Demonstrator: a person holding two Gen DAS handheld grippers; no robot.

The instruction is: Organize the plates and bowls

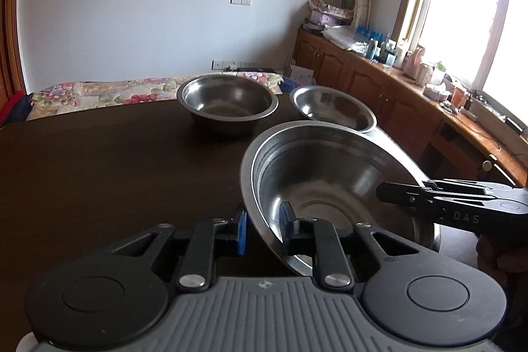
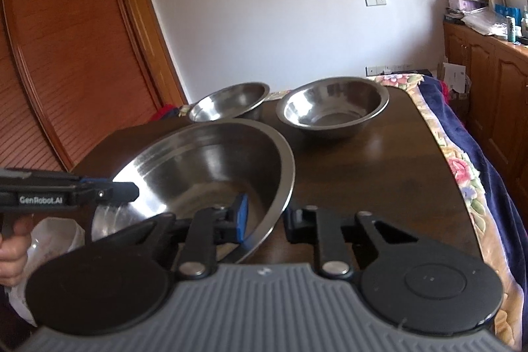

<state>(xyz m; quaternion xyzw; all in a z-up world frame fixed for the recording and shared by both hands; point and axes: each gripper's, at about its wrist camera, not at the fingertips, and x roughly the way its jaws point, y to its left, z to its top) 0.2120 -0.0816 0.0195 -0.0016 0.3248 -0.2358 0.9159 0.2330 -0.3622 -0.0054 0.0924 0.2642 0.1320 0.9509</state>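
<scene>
Both the left gripper point(image 1: 262, 228) and right gripper point(image 2: 264, 221) were clamped on opposite rims of the large steel bowl point(image 1: 330, 183), tilted above the dark table point(image 1: 115, 160), whose near-left stretch lay open, two smaller bowls point(image 1: 227, 103) standing far behind.

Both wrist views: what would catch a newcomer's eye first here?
The large steel bowl dominates, tilted above the dark wooden table, with the left gripper and right gripper each straddling opposite sides of its rim. Behind it, two smaller steel bowls sit upright and apart near the table's far edge: the far left bowl and the far right bowl. A bright window glares at the right.
</scene>
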